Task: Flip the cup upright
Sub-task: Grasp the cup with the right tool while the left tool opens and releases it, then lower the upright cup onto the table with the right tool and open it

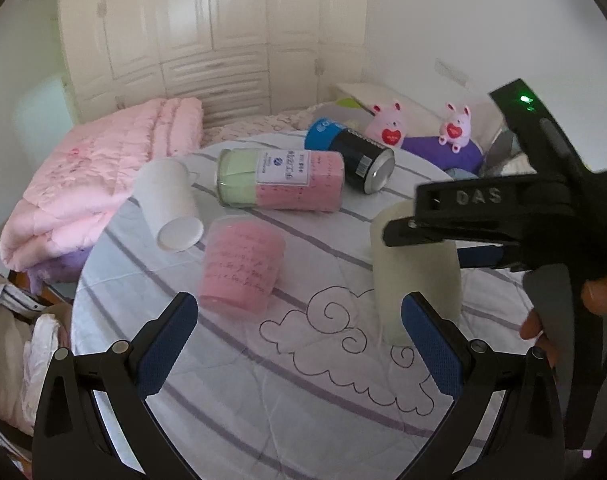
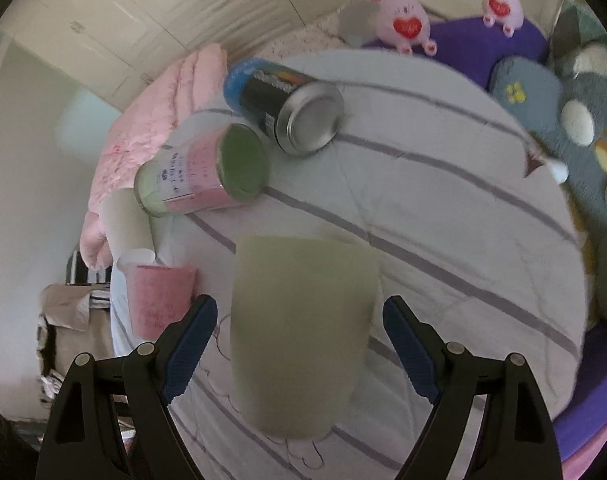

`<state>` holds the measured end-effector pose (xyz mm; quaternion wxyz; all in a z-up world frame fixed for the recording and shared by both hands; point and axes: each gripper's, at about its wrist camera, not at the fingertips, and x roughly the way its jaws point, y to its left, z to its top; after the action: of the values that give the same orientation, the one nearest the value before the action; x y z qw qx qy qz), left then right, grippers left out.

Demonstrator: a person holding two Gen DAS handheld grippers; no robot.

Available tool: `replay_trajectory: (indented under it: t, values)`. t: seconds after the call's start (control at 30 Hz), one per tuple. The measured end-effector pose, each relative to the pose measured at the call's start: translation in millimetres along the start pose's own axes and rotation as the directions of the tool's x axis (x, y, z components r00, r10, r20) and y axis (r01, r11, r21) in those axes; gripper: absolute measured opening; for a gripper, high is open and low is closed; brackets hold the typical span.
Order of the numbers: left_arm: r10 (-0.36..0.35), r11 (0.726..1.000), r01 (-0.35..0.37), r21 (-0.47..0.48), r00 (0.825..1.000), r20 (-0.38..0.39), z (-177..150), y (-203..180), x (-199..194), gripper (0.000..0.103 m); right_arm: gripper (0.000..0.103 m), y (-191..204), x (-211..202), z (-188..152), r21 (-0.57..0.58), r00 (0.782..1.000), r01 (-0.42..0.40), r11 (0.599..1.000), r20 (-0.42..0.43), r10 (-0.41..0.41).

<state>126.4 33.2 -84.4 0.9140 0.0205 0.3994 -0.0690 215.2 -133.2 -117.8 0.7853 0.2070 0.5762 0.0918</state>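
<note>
Between right gripper (image 2: 299, 344) pads: upright cup (image 2: 299, 332).

The pale green cup (image 2: 299, 336) is blurred; the right gripper (image 1: 443, 236) hides its top edge.

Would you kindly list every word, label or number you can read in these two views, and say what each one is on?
"DAS": raised letters on the right gripper, seen in the left wrist view.
White label on the green and pink jar: print too small to read.
Black and blue can: lettering and barcode blurred.
Pink cup: handwriting-style lines, illegible.
</note>
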Motion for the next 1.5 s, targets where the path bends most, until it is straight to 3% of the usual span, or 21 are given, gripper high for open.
replay_trajectory:
  t: [0.17, 0.43, 0.53, 0.8, 0.97, 1.07, 1.5]
  values:
    - [-0.019, 1.0, 0.019, 0.015, 0.999, -0.032, 1, -2, 17, 0.103, 0.086, -4, 21, 12, 0.033, 0.998, -0.016, 0.999, -0.052, 0.018]
    - [-0.052, 0.998, 0.053, 0.02, 0.997, -0.05, 1, -4, 25, 0.103, 0.086, -13, 37, 20, 0.05, 0.985, -0.156, 0.987, -0.073, 0.159]
    - [-0.06, 0.998, 0.061, 0.032, 0.997, -0.051, -1, -8, 24, 0.103, 0.081, -10, 32, 21, 0.005, 0.983, -0.177, 0.984, -0.041, 0.177]
    - [-0.066, 0.997, 0.068, 0.044, 0.997, -0.049, -4, -18, 19, 0.103, 0.081, 6, 22, 18, -0.139, 0.986, -0.165, 0.976, 0.003, 0.167]
    - [-0.058, 0.998, 0.059, 0.024, 0.997, -0.049, -2, -15, 16, 0.103, 0.081, 17, -2, 20, -0.261, 0.98, -0.126, 0.957, 0.118, 0.161]
    - [-0.044, 0.999, 0.045, 0.018, 0.998, -0.05, -2, -14, 14, 0.103, 0.081, 25, -16, 18, -0.341, 0.969, -0.063, 0.938, 0.203, 0.139]
    - [-0.006, 1.0, 0.004, -0.017, 0.997, -0.081, -17, -3, 10, 0.103, 0.081, 46, -26, -31, -0.558, 0.939, 0.141, 0.817, 0.336, 0.068]
